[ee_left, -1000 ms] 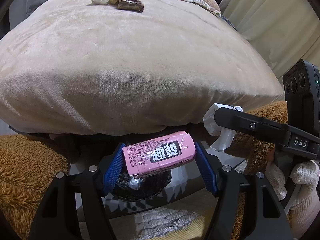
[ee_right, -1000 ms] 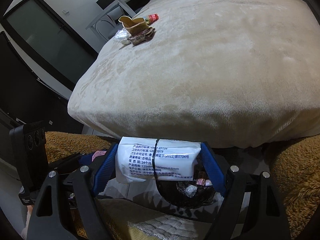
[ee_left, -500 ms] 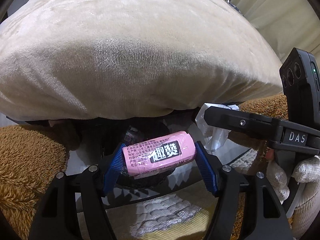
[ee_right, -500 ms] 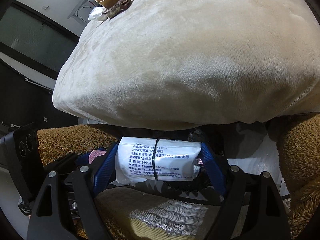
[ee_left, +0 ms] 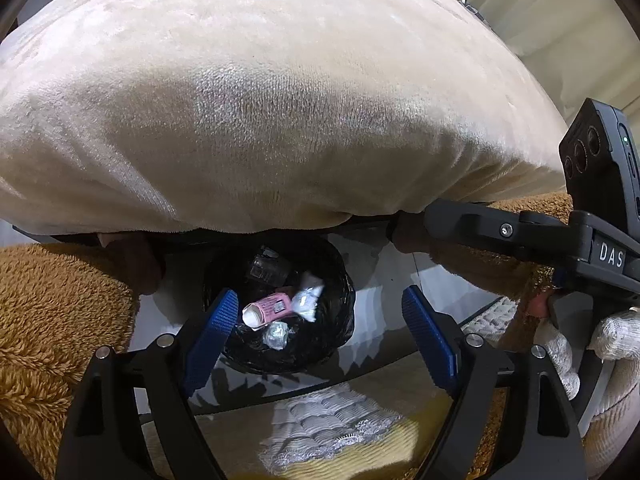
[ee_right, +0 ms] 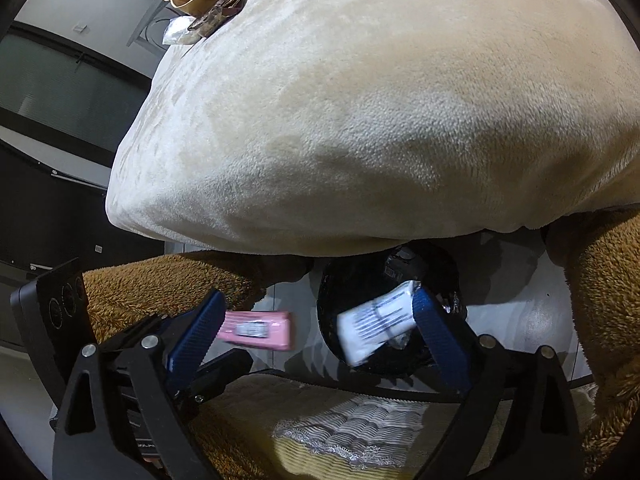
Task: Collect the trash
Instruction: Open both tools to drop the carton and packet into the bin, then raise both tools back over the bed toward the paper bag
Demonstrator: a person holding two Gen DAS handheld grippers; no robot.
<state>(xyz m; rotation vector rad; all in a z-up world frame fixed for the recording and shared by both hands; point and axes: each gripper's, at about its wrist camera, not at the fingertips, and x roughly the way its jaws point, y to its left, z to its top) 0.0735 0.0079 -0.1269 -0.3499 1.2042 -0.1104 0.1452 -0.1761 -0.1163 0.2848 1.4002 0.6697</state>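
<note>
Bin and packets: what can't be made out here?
- Bin: left view, far rim hidden under the blanket.
- White packet: right view, motion-blurred, print unreadable, falling beside a finger.
- Pink packet: small in left view, blurred in right.
- Trash pile: right view, small and partly cut off at the top edge.

Bin mouth open below; bed edge overhangs rear rim; fuzzy brown fabric flanks sides.
</note>
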